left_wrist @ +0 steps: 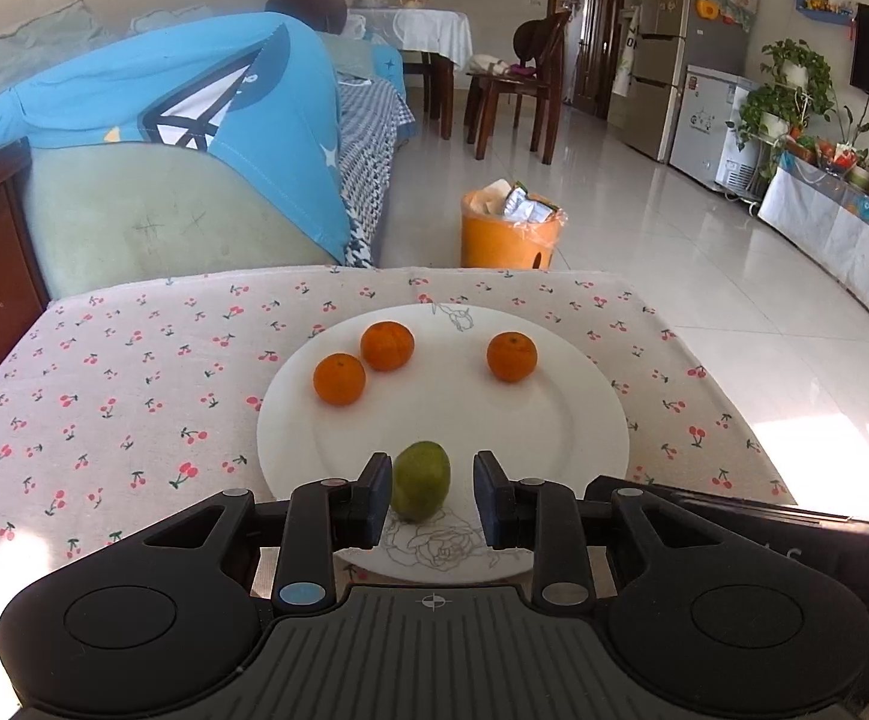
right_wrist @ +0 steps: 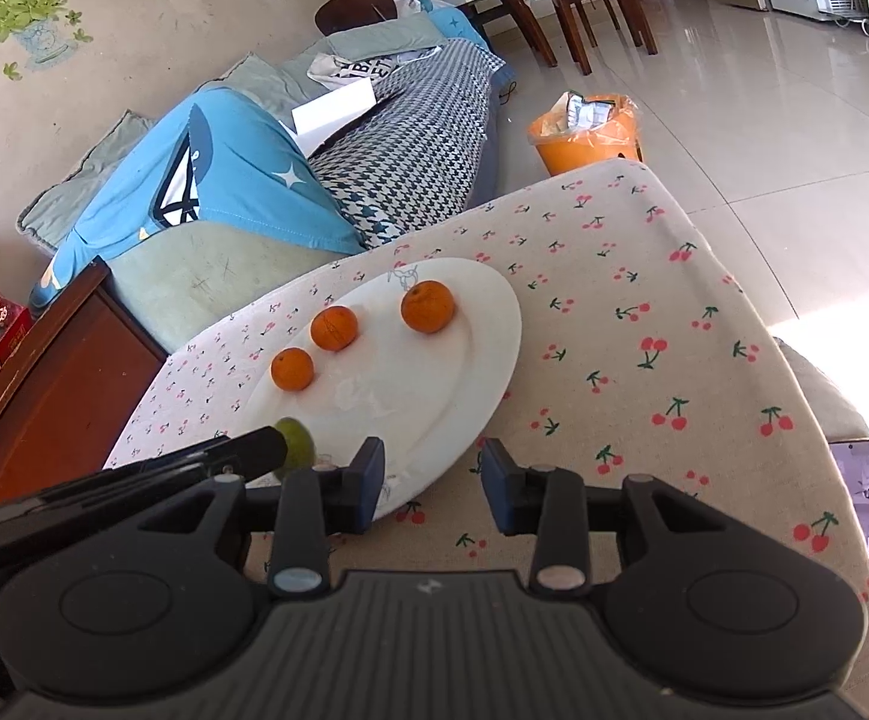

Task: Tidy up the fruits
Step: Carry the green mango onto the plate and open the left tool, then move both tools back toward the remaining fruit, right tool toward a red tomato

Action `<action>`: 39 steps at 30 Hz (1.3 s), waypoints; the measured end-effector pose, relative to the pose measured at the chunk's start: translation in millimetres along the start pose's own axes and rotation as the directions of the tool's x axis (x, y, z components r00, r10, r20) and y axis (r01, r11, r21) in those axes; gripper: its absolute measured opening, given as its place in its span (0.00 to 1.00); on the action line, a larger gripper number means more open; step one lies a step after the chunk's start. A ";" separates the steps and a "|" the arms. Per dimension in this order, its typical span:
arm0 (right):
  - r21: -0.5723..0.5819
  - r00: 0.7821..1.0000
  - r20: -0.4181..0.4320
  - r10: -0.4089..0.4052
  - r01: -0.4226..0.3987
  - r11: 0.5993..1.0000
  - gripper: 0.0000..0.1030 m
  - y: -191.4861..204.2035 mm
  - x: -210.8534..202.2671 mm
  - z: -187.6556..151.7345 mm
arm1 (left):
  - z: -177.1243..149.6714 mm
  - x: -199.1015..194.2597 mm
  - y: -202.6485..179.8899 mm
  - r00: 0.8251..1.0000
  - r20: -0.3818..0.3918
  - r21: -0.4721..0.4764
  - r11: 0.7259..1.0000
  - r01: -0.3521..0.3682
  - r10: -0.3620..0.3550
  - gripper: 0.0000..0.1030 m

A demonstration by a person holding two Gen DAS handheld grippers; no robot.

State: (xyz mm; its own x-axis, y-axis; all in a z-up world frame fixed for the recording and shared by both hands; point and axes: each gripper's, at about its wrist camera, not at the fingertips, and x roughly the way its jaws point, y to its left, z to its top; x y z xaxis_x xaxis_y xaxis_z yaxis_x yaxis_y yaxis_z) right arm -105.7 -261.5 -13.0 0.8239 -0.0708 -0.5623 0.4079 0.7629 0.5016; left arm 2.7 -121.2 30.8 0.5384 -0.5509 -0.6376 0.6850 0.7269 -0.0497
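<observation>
A white plate [left_wrist: 578,420] lies on the cherry-print tablecloth [left_wrist: 134,396]. Three oranges sit on its far half: two close together at left [left_wrist: 339,379] [left_wrist: 387,346] and one at right [left_wrist: 511,356]. A green fruit [left_wrist: 420,480] stands at the plate's near edge between the fingers of my left gripper [left_wrist: 432,501], which is open; the left pad is beside it and the right pad is apart. In the right wrist view my right gripper [right_wrist: 432,483] is open and empty over the plate's [right_wrist: 482,360] near rim. The green fruit [right_wrist: 297,447] there is partly hidden by the left gripper's finger.
An orange waste bin [left_wrist: 506,231] stands on the tiled floor beyond the table. A sofa with a blue cover [left_wrist: 182,120] lies to the left. A wooden cabinet [right_wrist: 56,384] is at the table's left. The table edge drops off on the right.
</observation>
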 end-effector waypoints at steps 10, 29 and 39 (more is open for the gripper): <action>-0.064 0.999 -0.041 0.028 -0.031 0.997 0.37 13.6 -6.8 -9.8 | 10.6 -25.8 8.3 0.998 -0.046 -0.043 0.998 -0.034 0.032 0.51; -0.283 0.984 -0.164 0.072 -0.117 0.952 0.37 48.4 -34.4 -50.4 | -28.3 -76.4 26.9 0.990 -0.107 -0.125 0.987 -0.101 0.088 0.53; -0.312 0.980 -0.185 0.077 -0.133 0.941 0.37 49.5 -50.0 -64.0 | -57.6 -95.9 45.0 0.984 -0.119 -0.218 0.963 -0.156 0.132 0.56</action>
State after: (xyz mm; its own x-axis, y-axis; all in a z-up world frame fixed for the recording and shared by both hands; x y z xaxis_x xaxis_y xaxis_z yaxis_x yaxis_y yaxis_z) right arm -151.9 -179.1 -2.2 0.7659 0.1078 -0.6338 0.1516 0.9278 0.3410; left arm -46.4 -12.0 45.3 0.5616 -0.3973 -0.7258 0.4692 0.8754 -0.1162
